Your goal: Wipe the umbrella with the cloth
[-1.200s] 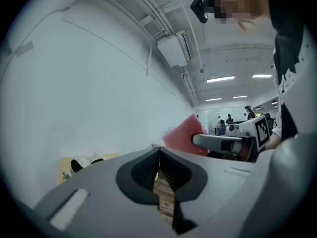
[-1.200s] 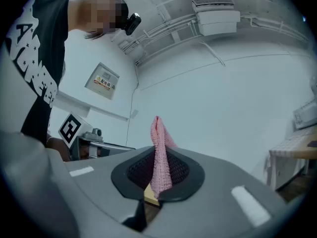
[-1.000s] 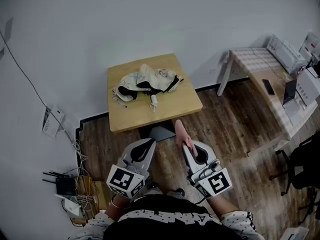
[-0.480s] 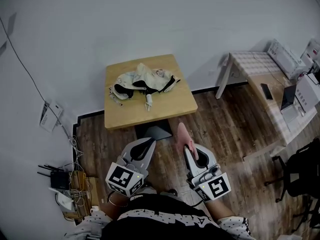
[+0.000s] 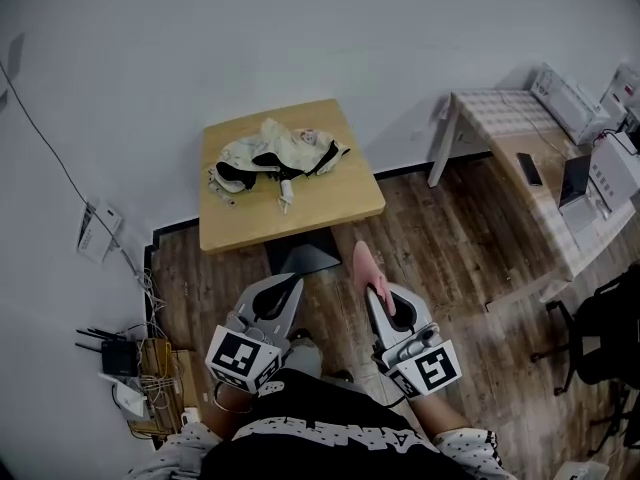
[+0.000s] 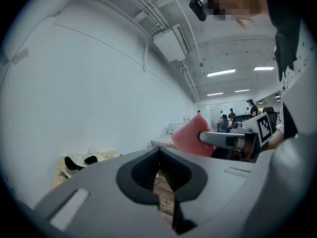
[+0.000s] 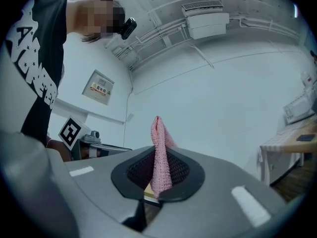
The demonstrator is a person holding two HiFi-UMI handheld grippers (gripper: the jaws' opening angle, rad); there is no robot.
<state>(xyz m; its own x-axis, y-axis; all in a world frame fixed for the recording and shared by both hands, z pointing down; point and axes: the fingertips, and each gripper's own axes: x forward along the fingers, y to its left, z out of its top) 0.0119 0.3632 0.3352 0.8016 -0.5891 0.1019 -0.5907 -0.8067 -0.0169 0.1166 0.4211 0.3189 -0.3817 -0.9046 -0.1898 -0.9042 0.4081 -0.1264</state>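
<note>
A crumpled cream-and-black umbrella (image 5: 275, 158) lies on the small wooden table (image 5: 340, 193) by the white wall, and shows far off at the left in the left gripper view (image 6: 81, 161). My right gripper (image 5: 372, 286) is shut on a pink cloth (image 5: 364, 265), which sticks up out of its jaws (image 7: 158, 133). My left gripper (image 5: 293, 282) is shut with nothing in it (image 6: 159, 151). Both grippers hang over the wooden floor, well short of the table's near edge.
A router and tangled cables (image 5: 135, 373) lie on the floor at the left by the wall. A longer desk (image 5: 520, 168) with devices stands at the right, with a dark chair (image 5: 610, 333) beside it. The table's base (image 5: 305, 260) stands just ahead of the grippers.
The table and umbrella have slid a little left and up in the head view. Both grippers keep their places in front of me, and the cloth stays held.
</note>
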